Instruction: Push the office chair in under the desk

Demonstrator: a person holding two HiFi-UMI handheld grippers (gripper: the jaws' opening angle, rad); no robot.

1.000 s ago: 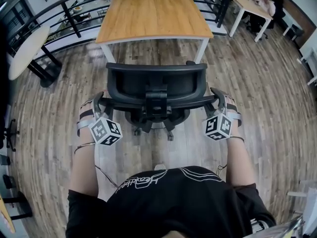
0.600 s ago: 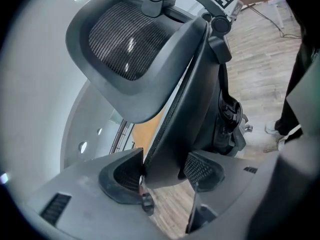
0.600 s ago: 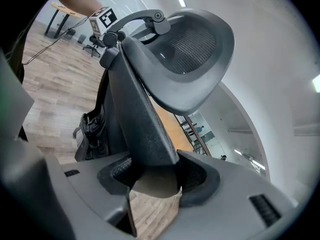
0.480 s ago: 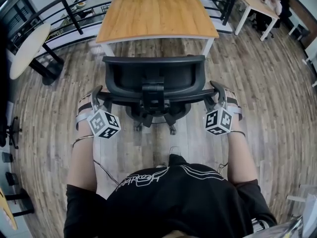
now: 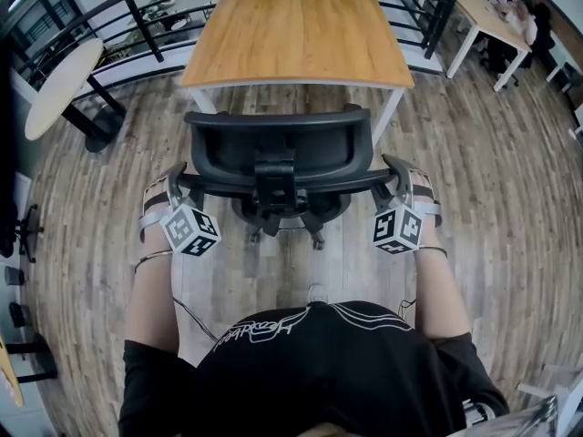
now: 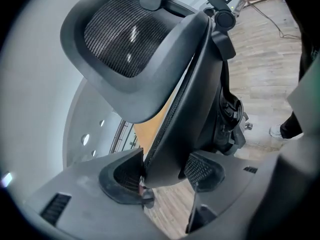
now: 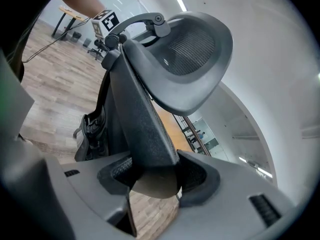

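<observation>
A black mesh office chair [image 5: 278, 148] stands on the wood floor with its back to me, its seat facing the wooden desk [image 5: 296, 30] with white legs. The top of its backrest lies just below the desk's near edge in the head view. My left gripper [image 5: 178, 178] is shut on the left edge of the backrest, my right gripper [image 5: 398, 173] on the right edge. In the left gripper view the backrest edge [image 6: 185, 119] fills the gap of the left gripper [image 6: 162, 171]. The right gripper view shows the same edge-on backrest [image 7: 145, 119] clamped in the right gripper [image 7: 155, 171], headrest above.
A round pale table [image 5: 59, 76] stands at the left, a black railing [image 5: 137, 7] runs behind the desk. Another white-legged desk [image 5: 487, 21] with a seated person is at the far right. Dark chair bases [image 5: 23, 235] sit at the left edge.
The chair has rolled forward toward the desk with both grippers still clamped on its back; the gap between backrest and desk edge has shrunk.
</observation>
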